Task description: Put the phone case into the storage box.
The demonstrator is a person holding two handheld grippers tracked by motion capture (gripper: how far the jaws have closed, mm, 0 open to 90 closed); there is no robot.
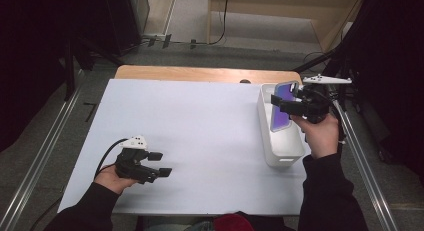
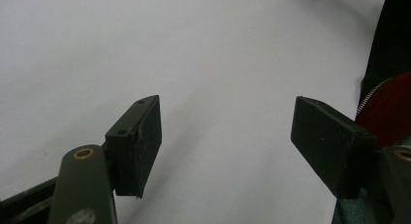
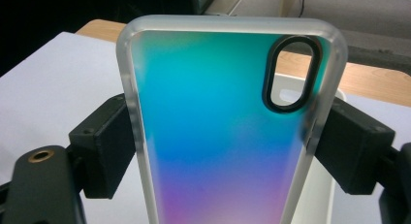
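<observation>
A phone case (image 3: 218,132) with a clear rim and a green-to-purple back stands between the jaws of my right gripper (image 3: 223,146), which press on its two long edges. From above, the phone case (image 1: 282,107) is held upright over a white box (image 1: 281,143) at the table's right side, with the right gripper (image 1: 289,98) shut on it. Low at the left, my left gripper (image 1: 159,163) rests near the table's front edge, pointing right. Its jaws stand apart over the white sheet, and the left gripper (image 2: 225,146) has nothing between them.
A white sheet (image 1: 195,136) covers most of the wooden table (image 1: 200,72). The white box is open at the top. Metal rails run along both sides of the table. A dark red garment (image 2: 387,107) lies at the near edge.
</observation>
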